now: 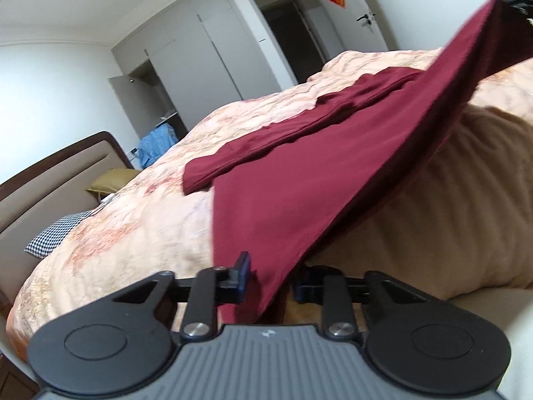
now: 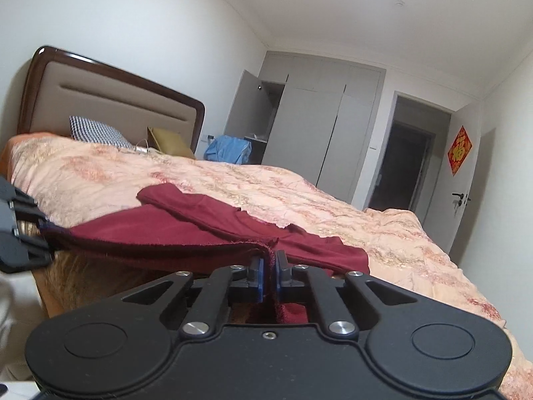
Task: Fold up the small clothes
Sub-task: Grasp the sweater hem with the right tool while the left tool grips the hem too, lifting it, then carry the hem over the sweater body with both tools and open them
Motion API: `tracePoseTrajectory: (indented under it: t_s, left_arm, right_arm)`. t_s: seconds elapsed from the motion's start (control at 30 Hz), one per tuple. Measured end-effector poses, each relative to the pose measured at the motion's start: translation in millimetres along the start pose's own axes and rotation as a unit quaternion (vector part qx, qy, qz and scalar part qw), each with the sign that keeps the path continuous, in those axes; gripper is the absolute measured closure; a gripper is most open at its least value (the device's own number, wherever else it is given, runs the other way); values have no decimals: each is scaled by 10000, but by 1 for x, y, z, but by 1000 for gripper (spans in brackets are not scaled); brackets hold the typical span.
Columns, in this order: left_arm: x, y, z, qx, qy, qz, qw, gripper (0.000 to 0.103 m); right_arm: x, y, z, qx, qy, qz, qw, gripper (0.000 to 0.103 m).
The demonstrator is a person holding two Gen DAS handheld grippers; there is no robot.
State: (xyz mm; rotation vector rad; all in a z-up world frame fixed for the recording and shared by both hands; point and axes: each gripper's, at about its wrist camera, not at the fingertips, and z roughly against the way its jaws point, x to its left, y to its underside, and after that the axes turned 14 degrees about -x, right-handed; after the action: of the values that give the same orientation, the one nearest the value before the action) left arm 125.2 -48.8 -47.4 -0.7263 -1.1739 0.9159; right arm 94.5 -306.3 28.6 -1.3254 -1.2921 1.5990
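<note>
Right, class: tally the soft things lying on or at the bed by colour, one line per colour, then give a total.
Dark red garment: 1
Black-and-white checked pillow: 1
Olive-gold cushion: 1
Peach floral quilt: 1
Blue cloth beside the bed: 1
Total: 5

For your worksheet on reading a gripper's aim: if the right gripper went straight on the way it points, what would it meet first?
The right gripper already pinches the dark red garment, so more of that cloth comes first, then probably the bedspread beyond.
</note>
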Motion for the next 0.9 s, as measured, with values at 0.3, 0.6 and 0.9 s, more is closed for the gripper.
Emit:
tracePoseTrajectory:
  t_s: [0.3,0.6,0.9]
  left_arm:
    - [16,-8,36,-855,-226,-425,9952,99]
    - [32,-51,103,-1583,-184,-100,9872,99]
    - [65,-85,181,-1526,417,288,9870,99]
  right_arm:
    - [18,7,24,-156,395,633,9971,99]
    - [-11,-32,93,-622,77,303,9976,99]
    - [-39,-70,141,-680,-354,22,9971,99]
